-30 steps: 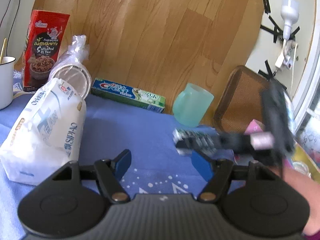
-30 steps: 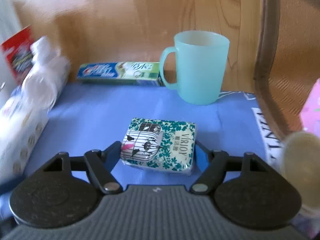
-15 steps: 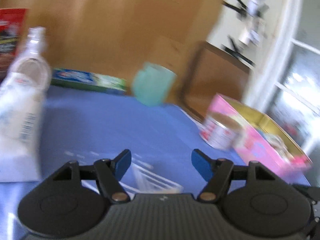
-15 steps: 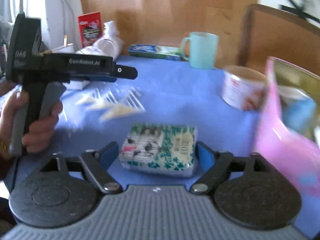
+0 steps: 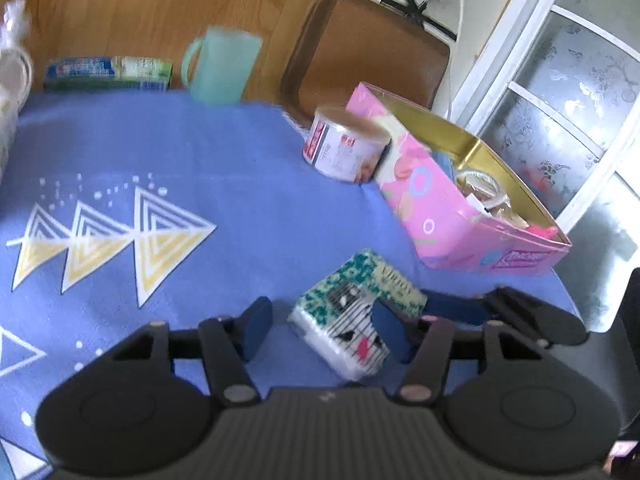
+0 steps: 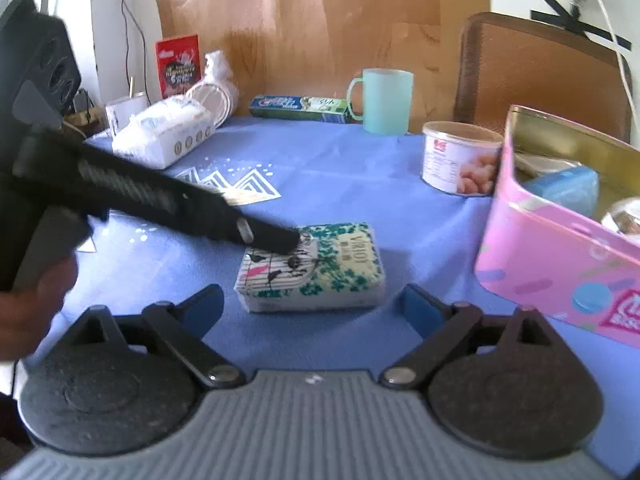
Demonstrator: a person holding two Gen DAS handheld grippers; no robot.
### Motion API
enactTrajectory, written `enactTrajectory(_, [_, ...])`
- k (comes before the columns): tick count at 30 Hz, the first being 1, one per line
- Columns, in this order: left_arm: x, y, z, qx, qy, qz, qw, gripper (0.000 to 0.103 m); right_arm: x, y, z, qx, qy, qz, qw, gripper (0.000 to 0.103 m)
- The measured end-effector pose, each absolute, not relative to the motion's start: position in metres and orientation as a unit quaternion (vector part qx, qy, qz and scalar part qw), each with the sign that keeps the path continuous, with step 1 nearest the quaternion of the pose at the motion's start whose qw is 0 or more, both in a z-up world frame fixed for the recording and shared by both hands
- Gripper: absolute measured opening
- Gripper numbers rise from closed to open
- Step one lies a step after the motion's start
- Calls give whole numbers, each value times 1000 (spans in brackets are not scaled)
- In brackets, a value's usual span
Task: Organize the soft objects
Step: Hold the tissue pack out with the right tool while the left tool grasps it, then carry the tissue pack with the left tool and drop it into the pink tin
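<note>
Both grippers, left gripper (image 5: 322,322) and right gripper (image 6: 310,306), stand wide open astride the tissue pack (image 6: 312,268), which lies flat on the blue tablecloth (image 6: 340,168) beside the pink box (image 6: 560,264), probably its destination.

tissue pack (image 6: 316,266) at frame centre on tablecloth (image 6: 344,168), between the spread jaws of right gripper (image 6: 310,308). left gripper (image 6: 280,240) enters from left, tip over the pack. open box (image 6: 560,248) at right edge; can (image 6: 460,158) just left of it. mug (image 6: 384,100) and toothpaste box (image 6: 298,108) at upper centre.
</note>
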State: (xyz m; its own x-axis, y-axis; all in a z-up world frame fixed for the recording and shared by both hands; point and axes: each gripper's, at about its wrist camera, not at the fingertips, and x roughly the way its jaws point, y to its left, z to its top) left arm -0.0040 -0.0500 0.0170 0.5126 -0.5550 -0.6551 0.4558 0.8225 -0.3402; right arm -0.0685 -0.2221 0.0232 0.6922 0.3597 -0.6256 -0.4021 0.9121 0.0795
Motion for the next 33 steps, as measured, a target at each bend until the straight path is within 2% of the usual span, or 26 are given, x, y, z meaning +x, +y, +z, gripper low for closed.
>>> enactTrajectory(3, [-8, -63, 23, -49, 397, -291, 869, 50, -75, -225, 26, -36, 311, 190, 930, 77])
enactTrajectory(10, [-9, -117, 78, -34, 323, -364, 873, 50, -99, -270, 66, -47, 185, 101, 976, 77])
enactTrajectory(15, [5, -187, 94, 6, 293, -394, 871, 52, -78, -314, 74, -44, 167, 29, 985, 78])
enactTrajectory(18, [21, -228, 87, 28, 282, -378, 881, 68, -48, -330, 64, -59, 172, -12, 983, 79])
enactTrajectory(20, [33, -249, 80, 44, 288, -344, 893, 70, -23, -336, 51, -80, 190, -57, 977, 80])
enactTrajectory(22, [40, -252, 75, 45, 297, -325, 897, 70, -17, -348, 46, -62, 199, -77, 975, 80])
enactTrajectory(28, [32, -225, 86, 30, 281, -307, 909, 71, -60, -361, 57, -2, 161, -72, 984, 80])
enactTrajectory(33, [12, -200, 92, 39, 281, -294, 913, 75, -103, -360, 67, 68, 130, -71, 987, 80])
